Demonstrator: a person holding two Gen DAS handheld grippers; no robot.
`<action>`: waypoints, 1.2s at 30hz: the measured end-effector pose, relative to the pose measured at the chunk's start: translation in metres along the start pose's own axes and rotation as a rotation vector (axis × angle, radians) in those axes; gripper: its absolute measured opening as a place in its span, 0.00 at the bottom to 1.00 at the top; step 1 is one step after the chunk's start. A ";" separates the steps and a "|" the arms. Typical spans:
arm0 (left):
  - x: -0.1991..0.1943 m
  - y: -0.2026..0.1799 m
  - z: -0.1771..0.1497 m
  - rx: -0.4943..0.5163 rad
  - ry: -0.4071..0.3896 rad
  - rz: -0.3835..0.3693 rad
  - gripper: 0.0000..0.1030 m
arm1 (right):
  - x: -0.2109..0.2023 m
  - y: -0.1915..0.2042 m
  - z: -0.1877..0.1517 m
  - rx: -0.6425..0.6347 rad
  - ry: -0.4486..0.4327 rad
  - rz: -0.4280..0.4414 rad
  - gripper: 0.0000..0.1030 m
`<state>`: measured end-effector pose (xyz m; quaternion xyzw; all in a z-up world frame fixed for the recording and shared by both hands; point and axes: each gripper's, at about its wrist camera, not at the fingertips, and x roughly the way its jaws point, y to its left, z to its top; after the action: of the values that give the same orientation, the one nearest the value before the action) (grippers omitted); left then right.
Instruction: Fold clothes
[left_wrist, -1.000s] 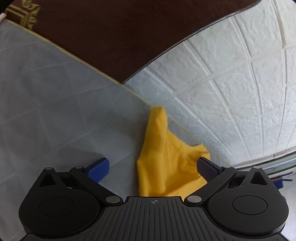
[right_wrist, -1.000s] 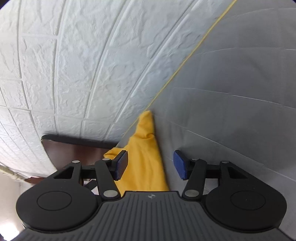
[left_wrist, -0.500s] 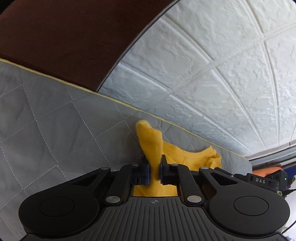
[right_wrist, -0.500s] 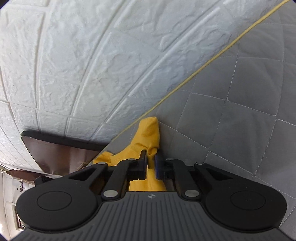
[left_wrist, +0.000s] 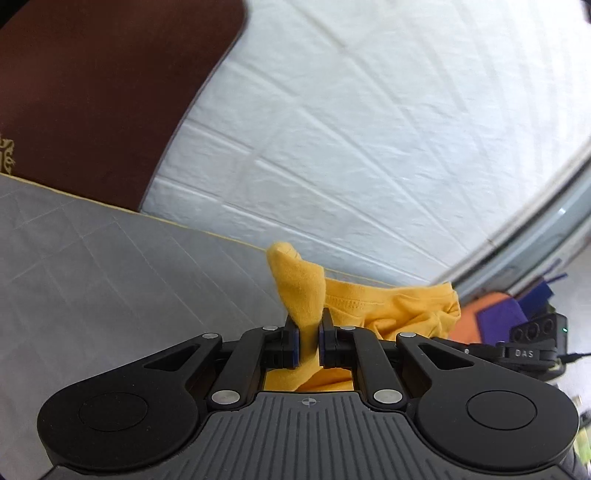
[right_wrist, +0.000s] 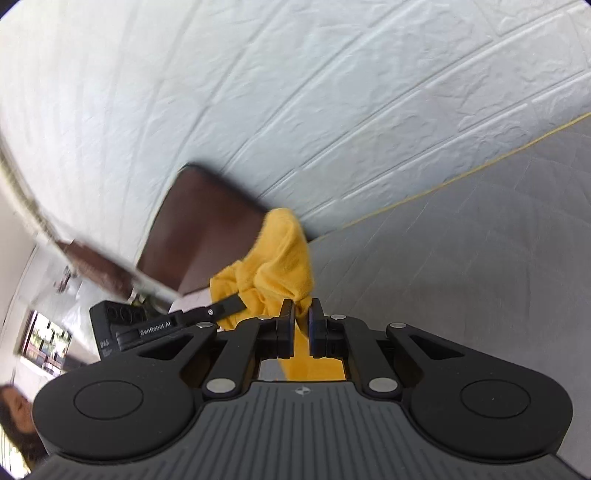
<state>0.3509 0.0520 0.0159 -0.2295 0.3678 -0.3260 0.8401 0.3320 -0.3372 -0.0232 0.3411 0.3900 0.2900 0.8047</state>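
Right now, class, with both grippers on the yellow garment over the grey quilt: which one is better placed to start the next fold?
Neither clearly. The left gripper and right gripper are each shut on a bunched corner of the yellow garment, lifted above the grey quilt. They look evenly placed, so both should probably move together.

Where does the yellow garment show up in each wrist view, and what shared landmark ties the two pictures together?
Left wrist: yellow garment centre, pinched in the left gripper, trailing right.
Right wrist: garment centre, pinched in the right gripper, bunched left.
Shared landmark: the grey quilted cover's yellow-piped edge against the white wall.
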 end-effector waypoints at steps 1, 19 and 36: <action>-0.013 -0.006 -0.010 0.012 -0.012 -0.014 0.06 | -0.007 0.005 -0.010 -0.011 0.010 0.008 0.08; -0.086 -0.009 -0.143 0.108 -0.037 0.029 0.37 | -0.041 0.027 -0.136 -0.249 0.152 -0.160 0.17; -0.151 -0.016 -0.207 0.199 -0.151 0.078 0.71 | -0.140 0.069 -0.151 -0.224 -0.027 -0.005 0.55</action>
<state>0.1080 0.1196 -0.0325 -0.1547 0.2778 -0.3097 0.8961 0.1194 -0.3493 0.0206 0.2520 0.3453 0.3253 0.8435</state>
